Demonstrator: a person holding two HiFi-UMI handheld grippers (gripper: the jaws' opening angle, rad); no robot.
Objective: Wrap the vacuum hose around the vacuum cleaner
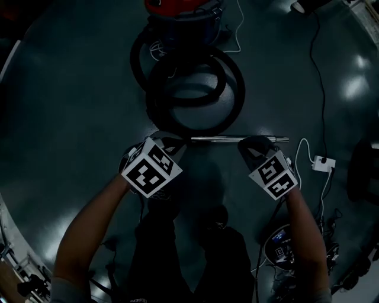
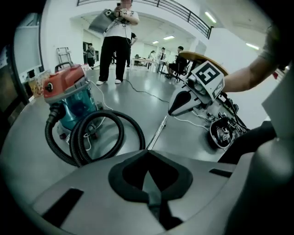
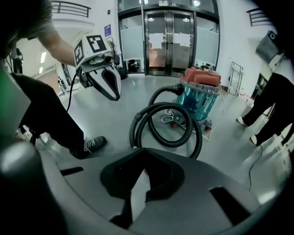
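Starting with the left tongs (image 1: 170, 144), the two jaws are seen pressed together, and nothing is held between them. The right tongs (image 1: 253, 145) are shut in the same way and are empty too. Both tongs are held up in the air by bare arms, side by side but apart, and are pointed down at the floor (image 1: 71, 89). A thin metal tube (image 1: 237, 139) is laid flat on the floor just past the tips of the tongs, and it is not touched by either one. Past the tube, the black hose (image 1: 239, 89) is laid on the floor in round loops, one over the other. The loops are placed just in front of the vacuum cleaner (image 1: 183, 10), not around it, and one end of the hose is joined to its side. The vacuum cleaner is stood upright, with a red top and a clear blue body (image 3: 202, 98). A white cable with a small white box (image 1: 324, 164) is seen on the floor to the right. Farther back, a person (image 2: 115, 41) is stood in the bright hall.
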